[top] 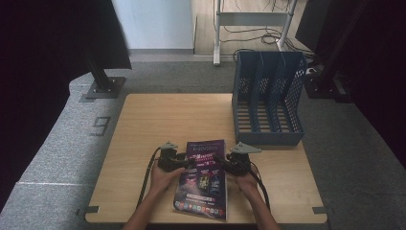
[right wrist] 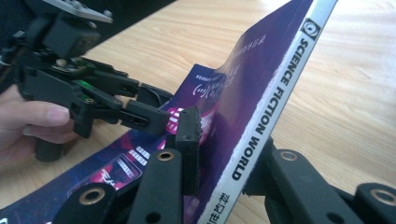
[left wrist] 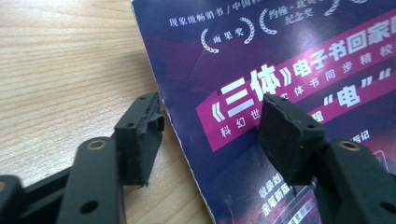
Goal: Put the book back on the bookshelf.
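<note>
A purple magazine (top: pixel 203 179) lies on the wooden table (top: pixel 158 120) in front of the person, its white spine reading "SCIENCE FICTION WORLD". My left gripper (top: pixel 189 163) is at the magazine's left edge. In the left gripper view its jaws (left wrist: pixel 215 121) stand open astride that edge of the magazine (left wrist: pixel 280 60), one over the wood and one over the cover. My right gripper (top: pixel 221 163) is at the spine side. In the right gripper view my right gripper (right wrist: pixel 224 154) is shut on the magazine (right wrist: pixel 261 93), whose spine edge is tilted up off the table. The left gripper (right wrist: pixel 149 107) shows beyond.
A blue file holder (top: pixel 268 96) with several upright slots stands at the table's far right corner, its open side toward the person. Bare wood lies left of and behind the magazine. Black stands and floor cables surround the table.
</note>
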Motion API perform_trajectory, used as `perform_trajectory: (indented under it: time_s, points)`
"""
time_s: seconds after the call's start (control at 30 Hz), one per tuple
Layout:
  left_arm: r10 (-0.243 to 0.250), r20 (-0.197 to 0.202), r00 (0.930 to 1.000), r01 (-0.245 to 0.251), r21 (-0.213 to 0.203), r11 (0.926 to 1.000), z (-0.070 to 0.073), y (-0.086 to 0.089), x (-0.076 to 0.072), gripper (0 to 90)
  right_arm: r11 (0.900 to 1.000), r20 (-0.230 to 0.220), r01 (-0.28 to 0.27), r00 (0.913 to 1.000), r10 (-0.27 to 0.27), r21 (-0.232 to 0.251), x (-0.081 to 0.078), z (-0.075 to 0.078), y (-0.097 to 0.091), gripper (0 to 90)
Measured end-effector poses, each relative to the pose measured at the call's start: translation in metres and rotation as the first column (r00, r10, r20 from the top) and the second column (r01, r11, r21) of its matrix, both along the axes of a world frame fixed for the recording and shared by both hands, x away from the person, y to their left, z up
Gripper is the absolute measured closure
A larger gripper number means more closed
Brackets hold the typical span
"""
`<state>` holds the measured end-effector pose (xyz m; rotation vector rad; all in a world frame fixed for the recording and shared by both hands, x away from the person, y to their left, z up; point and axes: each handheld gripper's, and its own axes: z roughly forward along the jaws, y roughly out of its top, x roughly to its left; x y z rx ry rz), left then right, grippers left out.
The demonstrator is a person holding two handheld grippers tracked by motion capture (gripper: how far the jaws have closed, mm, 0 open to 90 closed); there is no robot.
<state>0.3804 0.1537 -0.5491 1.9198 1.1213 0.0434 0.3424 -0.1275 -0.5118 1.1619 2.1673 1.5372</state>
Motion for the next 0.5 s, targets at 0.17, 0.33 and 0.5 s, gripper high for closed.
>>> perform_trajectory:
  time_s: [0.17,0.33,0.5]
  points:
    - [-0.01,-0.008,0.9999,0.01,-0.022,0.9997,-0.0003,0.0004,0.0005,33.9,0.9999,0.029,-0.015,0.9995,0.015,0.004,-0.0032,0.0033,0.0007,73.1]
    - [-0.025,-0.003,0.9997,0.025,-0.029,0.9993,0.0002,-0.0019,-0.0003,33.8,0.9996,0.044,-0.026,0.9987,0.026,0.005,-0.0045,0.0047,0.0005,73.2]
    - [-0.014,0.005,0.9999,0.015,-0.02,0.9997,0.0014,-0.0031,-0.0012,37.5,0.9996,0.044,-0.028,0.9987,0.028,0.0,-0.0045,0.0052,-0.0004,73.2]
